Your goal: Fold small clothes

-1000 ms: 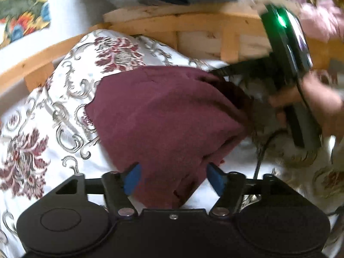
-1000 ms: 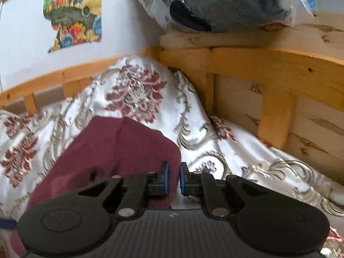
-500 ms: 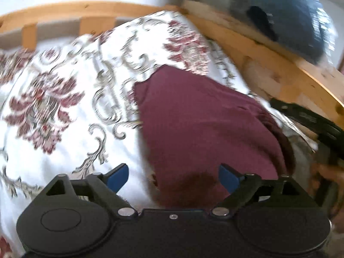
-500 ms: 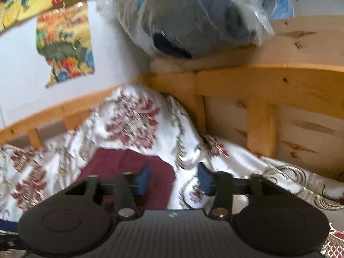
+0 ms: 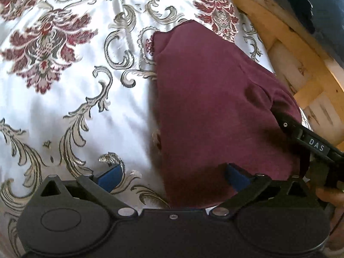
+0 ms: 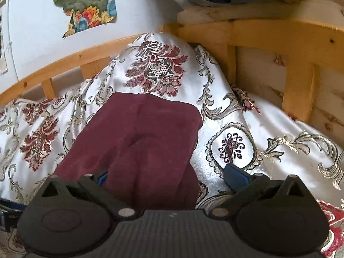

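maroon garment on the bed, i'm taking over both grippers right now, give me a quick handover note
Left gripper: open, jaws have just been opening, near edge of the maroon garment between the pads but not pinched.
Right gripper: open, jaws have just been opening; the garment's near right edge lies between the pads, released.
Garment: lying in a compact folded shape on the patterned bedspread, near the wooden bed frame.
Done: at least one fold looks laid down; a layer edge shows on top.
Left: check whether another fold or smoothing is needed. No other small clothes are in view.
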### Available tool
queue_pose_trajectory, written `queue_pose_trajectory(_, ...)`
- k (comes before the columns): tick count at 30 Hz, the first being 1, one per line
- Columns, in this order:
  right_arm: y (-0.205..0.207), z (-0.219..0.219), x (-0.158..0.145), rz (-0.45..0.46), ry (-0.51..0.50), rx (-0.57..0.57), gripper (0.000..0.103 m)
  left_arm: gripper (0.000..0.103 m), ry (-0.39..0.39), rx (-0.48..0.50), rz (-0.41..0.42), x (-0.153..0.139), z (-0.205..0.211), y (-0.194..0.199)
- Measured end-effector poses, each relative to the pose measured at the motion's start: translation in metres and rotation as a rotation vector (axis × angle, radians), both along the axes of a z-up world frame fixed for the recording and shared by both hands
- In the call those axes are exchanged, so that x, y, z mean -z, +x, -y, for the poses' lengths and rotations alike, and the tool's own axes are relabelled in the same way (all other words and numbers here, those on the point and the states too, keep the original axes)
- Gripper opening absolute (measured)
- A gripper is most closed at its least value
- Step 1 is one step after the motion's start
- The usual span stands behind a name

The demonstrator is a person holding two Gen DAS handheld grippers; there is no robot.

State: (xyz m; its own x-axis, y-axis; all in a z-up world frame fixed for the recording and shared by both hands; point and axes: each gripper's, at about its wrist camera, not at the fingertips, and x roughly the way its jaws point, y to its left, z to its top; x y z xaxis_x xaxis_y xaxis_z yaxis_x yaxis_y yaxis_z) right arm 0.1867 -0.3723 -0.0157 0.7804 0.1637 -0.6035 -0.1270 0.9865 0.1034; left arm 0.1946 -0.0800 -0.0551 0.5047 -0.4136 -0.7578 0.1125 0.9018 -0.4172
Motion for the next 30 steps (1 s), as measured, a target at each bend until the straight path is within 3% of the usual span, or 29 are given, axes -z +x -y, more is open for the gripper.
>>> queue_pose_trajectory(13,-0.005,0.003,-0.004,0.056,0.034,0.021,0.103,0.102,0.016,0.006,0.013,-0.004,0.001,-0.001)
queue_pose_trajectory(22,-0.014,0.002,-0.013,0.195,0.001,0.090,0.103,0.102,0.010,0.006,0.012,-0.003,0.001,-0.002)
queue_pose_trajectory(27,-0.018,0.009,-0.018,0.252,0.066,0.106,0.103,0.102,0.000,0.005,0.011,-0.001,-0.001,-0.003)
queue_pose_trajectory(29,-0.017,0.011,-0.018,0.253,0.105,0.096,0.100,0.102,-0.008,0.001,0.006,0.000,-0.003,-0.005)
queue_pose_trajectory(30,-0.015,0.012,-0.018,0.247,0.118,0.091,0.092,0.102,-0.013,-0.001,0.003,0.001,-0.004,-0.005)
